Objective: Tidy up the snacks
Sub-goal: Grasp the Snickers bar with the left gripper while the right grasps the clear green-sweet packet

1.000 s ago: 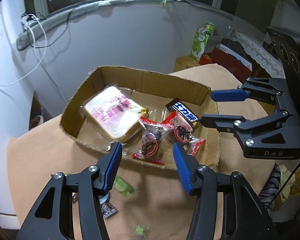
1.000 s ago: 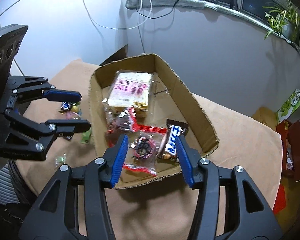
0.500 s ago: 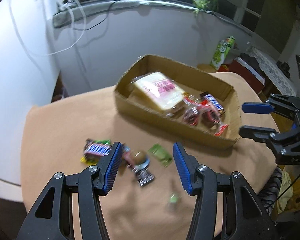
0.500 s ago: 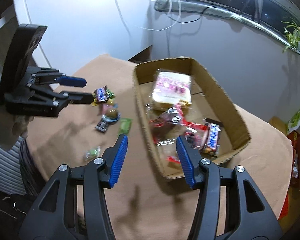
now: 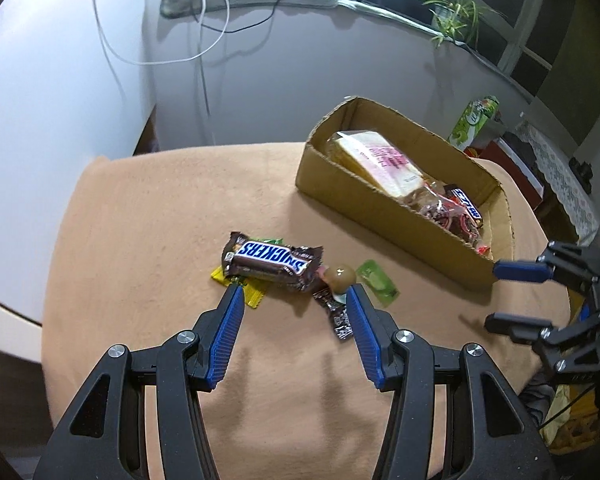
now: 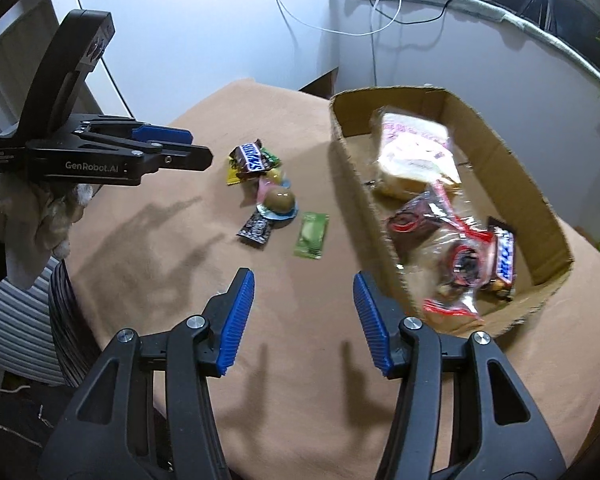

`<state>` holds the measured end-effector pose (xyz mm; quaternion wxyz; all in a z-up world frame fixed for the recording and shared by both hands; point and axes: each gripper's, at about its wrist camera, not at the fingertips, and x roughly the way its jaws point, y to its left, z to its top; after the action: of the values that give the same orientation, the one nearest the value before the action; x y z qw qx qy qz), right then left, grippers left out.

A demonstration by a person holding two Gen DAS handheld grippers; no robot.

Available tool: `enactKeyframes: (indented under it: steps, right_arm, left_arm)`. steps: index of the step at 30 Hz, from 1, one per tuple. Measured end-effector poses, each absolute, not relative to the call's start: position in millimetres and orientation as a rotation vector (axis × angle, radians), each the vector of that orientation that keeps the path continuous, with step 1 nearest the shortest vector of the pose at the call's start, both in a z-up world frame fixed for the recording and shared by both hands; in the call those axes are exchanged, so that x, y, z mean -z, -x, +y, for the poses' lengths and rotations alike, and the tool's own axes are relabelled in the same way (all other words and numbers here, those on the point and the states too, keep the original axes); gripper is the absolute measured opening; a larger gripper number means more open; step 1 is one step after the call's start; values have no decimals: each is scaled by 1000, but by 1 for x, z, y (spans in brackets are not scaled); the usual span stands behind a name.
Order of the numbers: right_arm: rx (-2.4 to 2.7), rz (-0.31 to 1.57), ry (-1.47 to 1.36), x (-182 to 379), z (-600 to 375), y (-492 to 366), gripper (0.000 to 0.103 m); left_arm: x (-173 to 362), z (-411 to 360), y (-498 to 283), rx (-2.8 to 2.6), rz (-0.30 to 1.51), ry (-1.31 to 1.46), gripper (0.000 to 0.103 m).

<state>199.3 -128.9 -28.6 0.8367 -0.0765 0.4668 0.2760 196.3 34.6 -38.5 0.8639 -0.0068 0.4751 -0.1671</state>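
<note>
Left wrist view: a Snickers bar point(image 5: 271, 261) lies with a few small sweets on the tan cloth point(image 5: 148, 216) near the table's middle, just beyond the left gripper point(image 5: 292, 292), whose blue jaws stand spread and empty. The cardboard box point(image 5: 384, 216) of snacks sits apart toward the far right edge, bare cloth between; the right gripper point(image 6: 304, 284), also spread and empty, hovers over open cloth beside the box's near wall

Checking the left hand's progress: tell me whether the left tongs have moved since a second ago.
Yes. The left tongs have swung away from the cardboard box, which they faced before, over to the loose Snickers bar on the cloth beside it.
</note>
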Motion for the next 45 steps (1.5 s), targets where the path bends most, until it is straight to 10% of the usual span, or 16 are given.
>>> enactKeyframes:
  steps: [45]
  right_arm:
    - [-661, 1121, 187, 85, -75, -191, 54]
  left_arm:
    - [78, 46, -259, 374, 1146, 239, 52]
